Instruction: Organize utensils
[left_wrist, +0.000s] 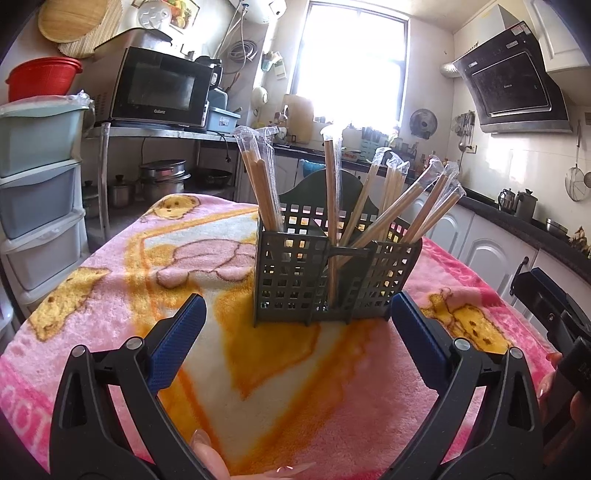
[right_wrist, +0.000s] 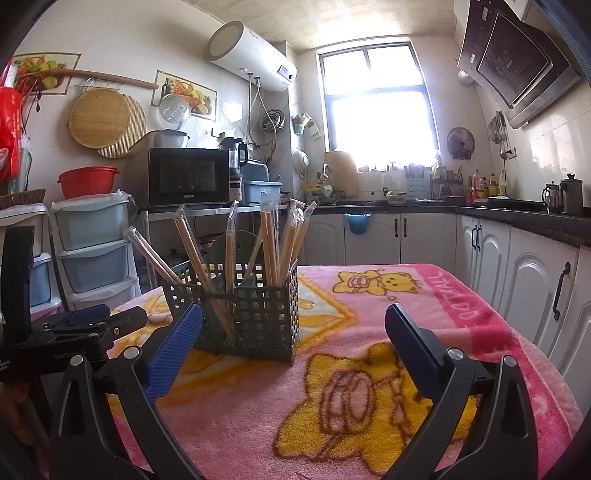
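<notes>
On the blanket (left_wrist: 110, 295), both grippers (left_wrist: 295, 317) (right_wrist: 293, 325) are hovering spread and empty; wrapped chopsticks (left_wrist: 332, 192) are standing in the caddy (left_wrist: 295, 280), seemingly all sorted, perhaps needing only straightening.

The right hand-held gripper (right_wrist: 293, 325) sits low in the picture with its two blue fingers (right_wrist: 173, 354) spread wide and nothing between them. Behind its left finger, a gray holder (right_wrist: 258, 317) full of wrapped chopsticks (right_wrist: 195, 251) stands on the pink bear blanket (right_wrist: 369, 387) over the desk.
</notes>
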